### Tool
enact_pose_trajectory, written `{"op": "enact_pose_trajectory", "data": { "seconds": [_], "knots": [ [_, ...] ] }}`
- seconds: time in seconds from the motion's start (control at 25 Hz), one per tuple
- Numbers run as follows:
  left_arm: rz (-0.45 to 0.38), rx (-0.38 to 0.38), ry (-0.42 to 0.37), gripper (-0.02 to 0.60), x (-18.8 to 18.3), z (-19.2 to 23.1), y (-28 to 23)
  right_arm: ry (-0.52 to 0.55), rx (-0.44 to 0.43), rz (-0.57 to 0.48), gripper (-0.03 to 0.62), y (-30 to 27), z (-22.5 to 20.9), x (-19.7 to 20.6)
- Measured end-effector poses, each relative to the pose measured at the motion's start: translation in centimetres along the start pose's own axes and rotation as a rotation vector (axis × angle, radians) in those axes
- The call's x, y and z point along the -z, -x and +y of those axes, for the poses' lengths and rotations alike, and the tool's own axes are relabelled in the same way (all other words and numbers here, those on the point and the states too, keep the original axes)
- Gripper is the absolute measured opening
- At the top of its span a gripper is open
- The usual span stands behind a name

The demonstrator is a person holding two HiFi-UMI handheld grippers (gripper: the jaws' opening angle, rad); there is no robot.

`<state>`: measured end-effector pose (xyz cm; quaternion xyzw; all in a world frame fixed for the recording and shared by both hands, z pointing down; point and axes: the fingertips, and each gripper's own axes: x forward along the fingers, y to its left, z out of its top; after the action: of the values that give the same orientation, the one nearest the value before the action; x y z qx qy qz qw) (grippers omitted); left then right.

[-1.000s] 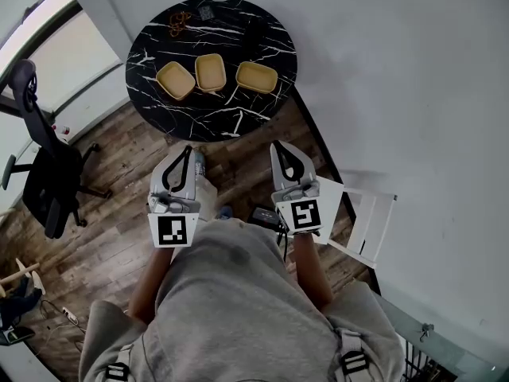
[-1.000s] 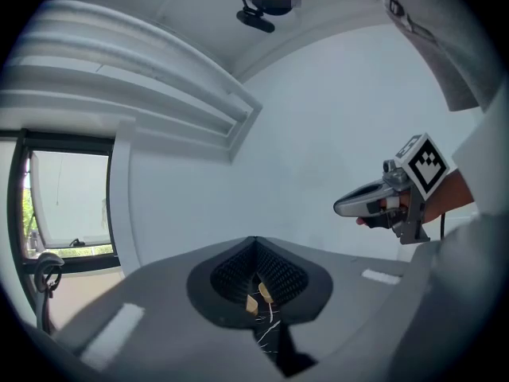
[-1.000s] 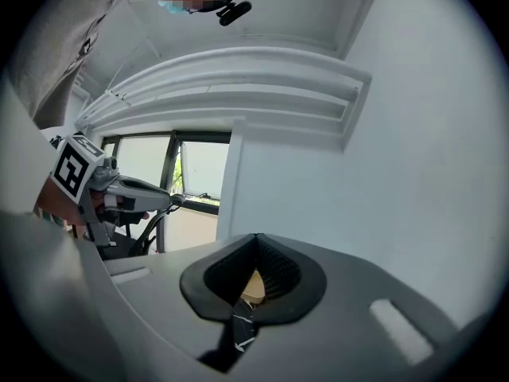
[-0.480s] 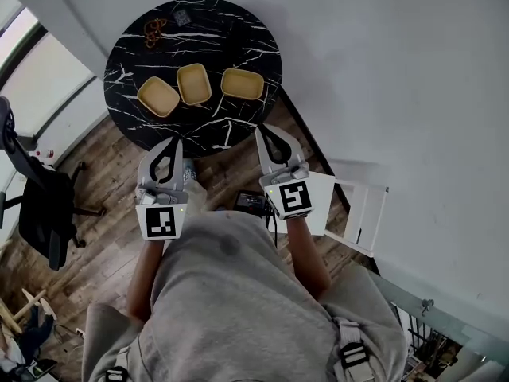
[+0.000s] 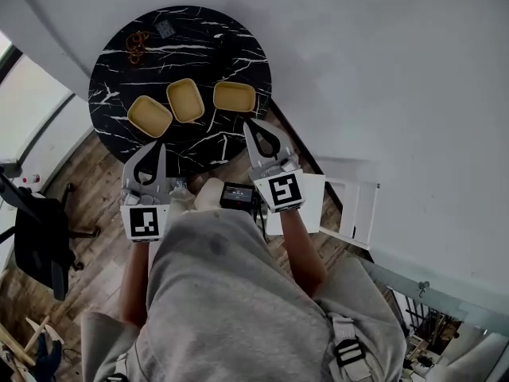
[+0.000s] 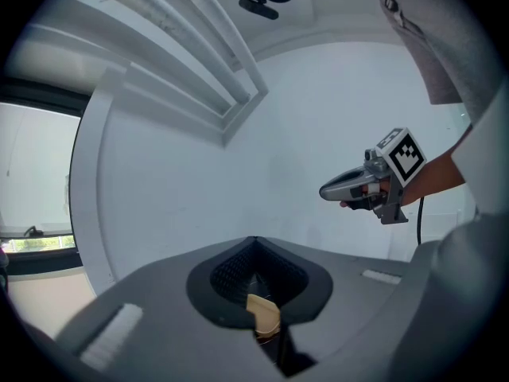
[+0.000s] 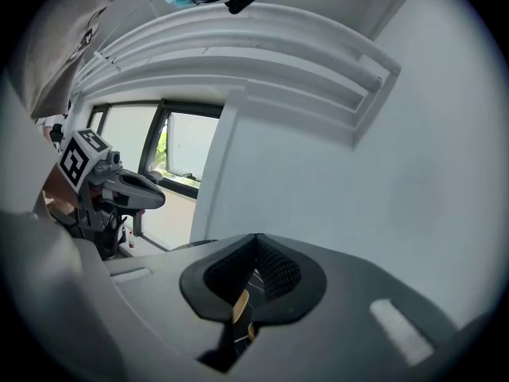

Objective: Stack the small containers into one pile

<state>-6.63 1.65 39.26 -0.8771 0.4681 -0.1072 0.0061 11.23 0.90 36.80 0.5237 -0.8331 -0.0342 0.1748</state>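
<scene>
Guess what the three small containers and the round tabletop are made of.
Small containers: even tan colour, matte, thin rounded walls. They look like moulded plastic or pressed fibre, but I can't tell which from here.
Tabletop: black with irregular white veins, so marble or a marble-print laminate. The gloss is hard to judge from this view.

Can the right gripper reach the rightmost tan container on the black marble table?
Probably yes: the right gripper points toward the rightmost tan rectangular container across bare black marble table, nothing between; its shut jaws need opening.
</scene>
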Motion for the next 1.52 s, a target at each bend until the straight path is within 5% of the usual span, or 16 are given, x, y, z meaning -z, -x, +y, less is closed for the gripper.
{"op": "enact_pose_trajectory", "data": {
  "seconds": [0.28,0.64,0.88,1.16,1.52],
  "knots": [
    [-0.022,0.034,0.003,0.0,0.5,2.3,-1.5,0.029,0.054,0.037,0.014,-0.9,-1.4,0.4],
    [-0.061,0.059,-0.02,0.0,0.9,3.4,-4.2,0.06,0.011,0.119,0.014,-3.8,-1.8,6.1],
    [-0.037,0.1,-0.033,0.0,1.4,3.8,-5.0,0.189,-0.084,0.297,0.014,-6.6,-2.3,13.4],
    [0.008,0.076,-0.028,0.0,2.9,4.1,-5.1,0.471,-0.268,0.534,0.014,-9.5,-2.5,23.3],
    [0.08,0.06,-0.018,0.0,5.3,4.3,-4.1,0.552,-0.401,0.691,0.043,-13.6,-2.4,30.4]
  ]
}}
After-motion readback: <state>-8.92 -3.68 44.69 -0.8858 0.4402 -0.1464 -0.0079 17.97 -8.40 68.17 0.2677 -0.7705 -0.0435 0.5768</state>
